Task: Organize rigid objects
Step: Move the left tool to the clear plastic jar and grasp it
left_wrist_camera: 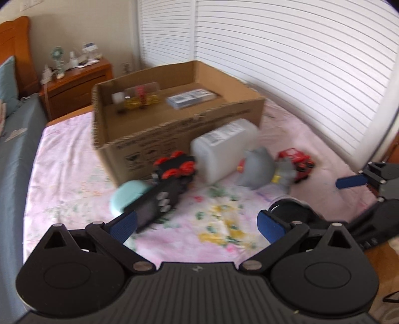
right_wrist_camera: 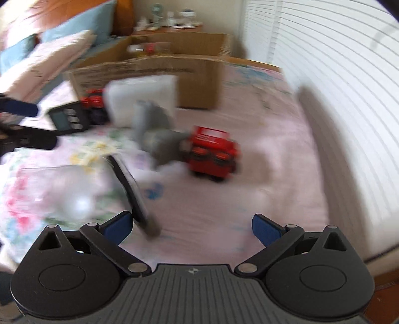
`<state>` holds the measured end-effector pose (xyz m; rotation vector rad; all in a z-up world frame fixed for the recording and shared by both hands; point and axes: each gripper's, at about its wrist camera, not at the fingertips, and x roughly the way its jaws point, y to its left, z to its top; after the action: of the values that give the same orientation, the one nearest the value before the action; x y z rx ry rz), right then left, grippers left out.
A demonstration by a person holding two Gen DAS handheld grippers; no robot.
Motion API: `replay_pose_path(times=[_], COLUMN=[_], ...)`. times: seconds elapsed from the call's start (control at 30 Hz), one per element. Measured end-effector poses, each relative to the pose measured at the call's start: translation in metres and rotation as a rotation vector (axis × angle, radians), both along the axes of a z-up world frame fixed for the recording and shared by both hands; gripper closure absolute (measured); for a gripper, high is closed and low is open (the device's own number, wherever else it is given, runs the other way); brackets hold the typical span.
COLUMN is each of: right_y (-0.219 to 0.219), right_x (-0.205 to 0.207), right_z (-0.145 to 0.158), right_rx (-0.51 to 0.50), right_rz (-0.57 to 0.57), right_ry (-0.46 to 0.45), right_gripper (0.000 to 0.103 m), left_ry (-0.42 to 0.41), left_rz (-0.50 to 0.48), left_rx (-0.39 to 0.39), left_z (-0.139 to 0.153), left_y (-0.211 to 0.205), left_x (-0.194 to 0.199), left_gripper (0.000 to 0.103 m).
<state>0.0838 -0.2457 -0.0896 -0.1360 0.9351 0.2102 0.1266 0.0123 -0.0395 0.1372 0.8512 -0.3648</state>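
Floral bedsheet [left_wrist_camera: 74, 154] holds toys beside a cardboard box [left_wrist_camera: 174, 129] — left gripper [left_wrist_camera: 197, 226] and right gripper [right_wrist_camera: 192, 226] both released (empty).

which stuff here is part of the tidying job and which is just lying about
Part of the job:
- open brown cardboard box
- white plastic jug
- grey toy figure
- red toy truck
- black and red toy vehicle
- black handheld device with grey buttons
- mint green case

Just lying about:
- wooden nightstand with a small fan
- blue pillow

Cardboard box [left_wrist_camera: 174, 129] on bedspread [left_wrist_camera: 74, 162], jug [left_wrist_camera: 222, 152] before it, toy truck [left_wrist_camera: 296, 162] right of jug
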Motion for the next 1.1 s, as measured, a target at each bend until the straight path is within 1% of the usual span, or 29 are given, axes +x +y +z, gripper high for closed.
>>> replay_pose_path(times=[0.03,0.07,0.13,0.3,0.4,0.53,0.6,0.77,0.87,0.97,1.1], right_y=[-0.004,-0.012,-0.014,-0.016,-0.016,-0.017,-0.017,-0.017,-0.018,-0.018,-0.016], right_x=[0.0,0.001,-0.002,-0.004,-0.006,-0.01,-0.011,-0.012,-0.014,-0.017,-0.016], right_z=[-0.003,-0.005,-0.007,-0.008,-0.009,-0.01,-0.01,-0.011,-0.012,-0.013,-0.012], right_rx=[-0.015,0.007,0.004,0.009,0.013,0.017,0.019,0.02,0.024,0.026,0.023], right_rz=[-0.022,-0.031,-0.033,-0.029,-0.028,-0.029,-0.028,-0.029,-0.028,-0.031,-0.037], right_ry=[0.003,-0.004,-0.019,-0.041,-0.055,-0.076,-0.085,-0.096,-0.11,-0.122,-0.113], right_gripper=[0.0,0.0,0.0,0.0,0.0,0.0,0.0,0.0,0.0,0.0,0.0], left_ry=[0.0,0.001,0.002,0.006,0.021,0.002,0.006,-0.008,-0.026,-0.031,0.001], left_rz=[-0.014,-0.025,-0.06,-0.138,-0.17,-0.177,-0.18,-0.169,-0.143,-0.095,-0.007], left_rx=[-0.003,-0.005,-0.002,0.039,0.079,0.173,0.184,0.233,0.254,0.235,0.19], left_z=[0.0,0.0,0.0,-0.003,-0.009,-0.016,-0.017,-0.016,-0.016,-0.018,-0.025], left_y=[-0.005,-0.01,-0.022,-0.048,-0.059,-0.066,-0.061,-0.045,-0.035,-0.02,-0.001], left_x=[-0.001,-0.001,-0.002,-0.012,-0.02,-0.032,-0.037,-0.049,-0.057,-0.062,-0.06], left_gripper=[0.001,0.001,0.001,0.001,0.001,0.001,0.001,0.001,0.001,0.001,0.001])
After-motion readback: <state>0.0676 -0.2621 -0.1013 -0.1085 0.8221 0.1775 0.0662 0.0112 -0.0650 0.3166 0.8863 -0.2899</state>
